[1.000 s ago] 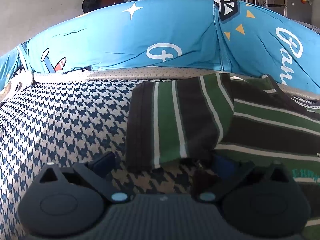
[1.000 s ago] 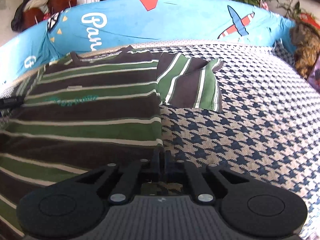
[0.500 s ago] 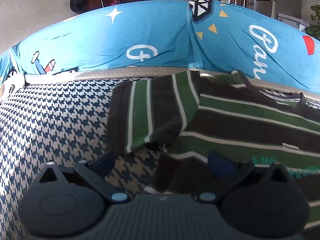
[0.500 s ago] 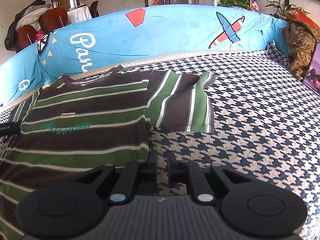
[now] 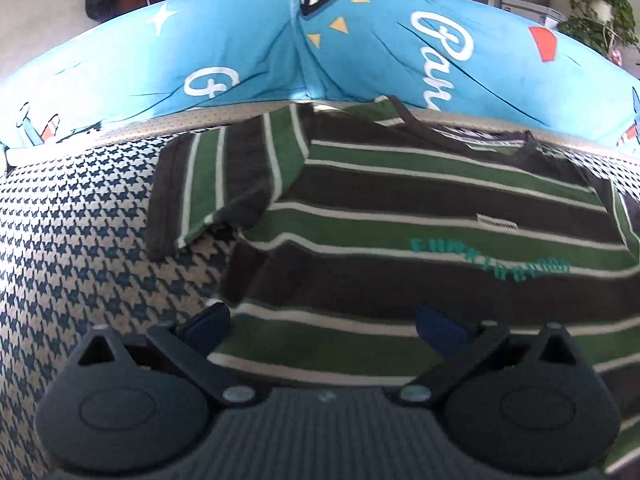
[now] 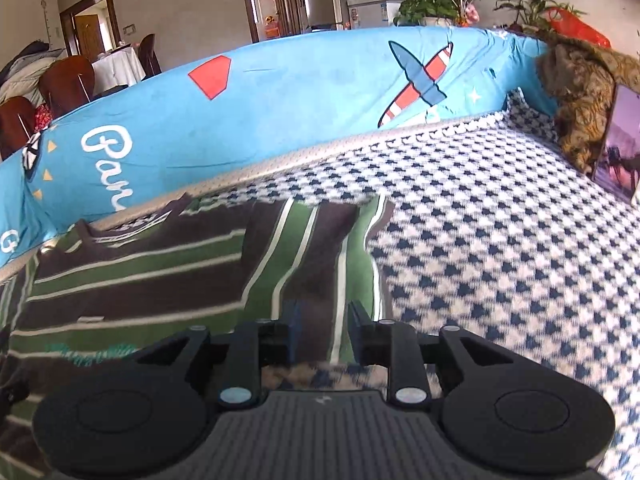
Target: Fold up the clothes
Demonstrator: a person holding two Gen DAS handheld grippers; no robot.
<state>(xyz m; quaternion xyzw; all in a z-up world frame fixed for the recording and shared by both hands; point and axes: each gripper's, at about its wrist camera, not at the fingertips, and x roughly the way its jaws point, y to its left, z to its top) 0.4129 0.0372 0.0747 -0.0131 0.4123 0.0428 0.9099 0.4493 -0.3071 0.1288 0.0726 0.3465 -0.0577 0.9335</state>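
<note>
- The shirt (image 5: pixel 420 216) lies flat, face up, on the sofa seat (image 5: pixel 80 240), collar toward the blue backrest (image 5: pixel 240 52); spread like that, it looks ready for folding, no fold yet made.
- Its one sleeve (image 5: pixel 208 184) sticks out sideways from the shirt, a bit rumpled at the cuff; the other sleeve (image 6: pixel 320 248) lies out on the far side.
- The left claw (image 5: pixel 324 328) hangs over the shirt's lower edge near the first sleeve, jaws wide apart, nothing between them.
- The right claw (image 6: pixel 320 332) sits just below the other sleeve, jaws opening; striped cloth shows in the gap, but the pads don't seem to press it.
- I'd guess the sleeves get folded in next.
</note>
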